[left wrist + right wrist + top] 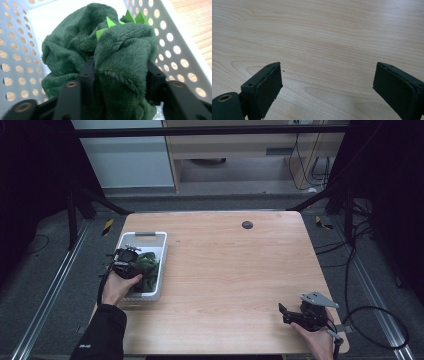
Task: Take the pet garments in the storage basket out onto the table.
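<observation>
Your left gripper (120,75) clamps a dark green plush toy (105,57) inside the white perforated basket (175,42). Your right gripper (327,87) hovers spread wide above the wooden table (324,32).

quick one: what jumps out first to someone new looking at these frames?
The dark green plush toy with bright green felt spikes, sitting in the white perforated basket at the table's left edge, with the left gripper closed around a fold of it. Next, the right gripper hanging open over bare wooden table at the near right corner.
</observation>
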### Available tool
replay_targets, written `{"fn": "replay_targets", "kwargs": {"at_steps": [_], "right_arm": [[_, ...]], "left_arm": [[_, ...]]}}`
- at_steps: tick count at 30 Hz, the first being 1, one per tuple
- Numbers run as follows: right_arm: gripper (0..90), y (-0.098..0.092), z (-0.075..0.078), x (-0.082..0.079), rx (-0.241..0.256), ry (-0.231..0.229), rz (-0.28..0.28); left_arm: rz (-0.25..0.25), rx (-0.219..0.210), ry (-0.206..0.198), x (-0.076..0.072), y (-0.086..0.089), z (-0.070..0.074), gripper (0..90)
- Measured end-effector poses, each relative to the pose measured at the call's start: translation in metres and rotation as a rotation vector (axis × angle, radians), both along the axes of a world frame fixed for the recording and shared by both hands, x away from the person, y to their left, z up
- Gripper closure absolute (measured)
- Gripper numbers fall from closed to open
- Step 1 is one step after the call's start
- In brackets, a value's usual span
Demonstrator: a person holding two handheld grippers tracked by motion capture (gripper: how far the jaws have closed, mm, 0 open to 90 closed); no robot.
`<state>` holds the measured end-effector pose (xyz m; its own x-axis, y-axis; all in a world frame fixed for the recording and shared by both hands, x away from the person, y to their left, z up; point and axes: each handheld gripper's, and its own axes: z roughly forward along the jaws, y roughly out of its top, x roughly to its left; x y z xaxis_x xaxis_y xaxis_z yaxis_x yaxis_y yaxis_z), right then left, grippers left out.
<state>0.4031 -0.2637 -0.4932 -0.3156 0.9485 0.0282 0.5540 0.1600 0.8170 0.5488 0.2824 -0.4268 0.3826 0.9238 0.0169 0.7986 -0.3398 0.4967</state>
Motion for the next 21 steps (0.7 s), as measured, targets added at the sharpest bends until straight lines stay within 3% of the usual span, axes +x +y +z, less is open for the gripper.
{"fn": "replay_targets", "kwargs": {"at_steps": [8,14,21], "right_arm": [[8.5,0.0,0.0,0.0,0.0,0.0,0.0],[8.5,0.0,0.0,0.0,0.001,0.0,-0.001],[8.5,0.001,0.001,-0.001,0.007,0.004,-0.002]], "left_arm": [[-0.003,-0.014,0.009,-0.002,0.001,0.002,70.6],[0.003,-0.045,-0.003,-0.006,0.005,0.008,74.1],[0.003,-0.066,-0.046,-0.016,0.012,0.028,74.9]]}}
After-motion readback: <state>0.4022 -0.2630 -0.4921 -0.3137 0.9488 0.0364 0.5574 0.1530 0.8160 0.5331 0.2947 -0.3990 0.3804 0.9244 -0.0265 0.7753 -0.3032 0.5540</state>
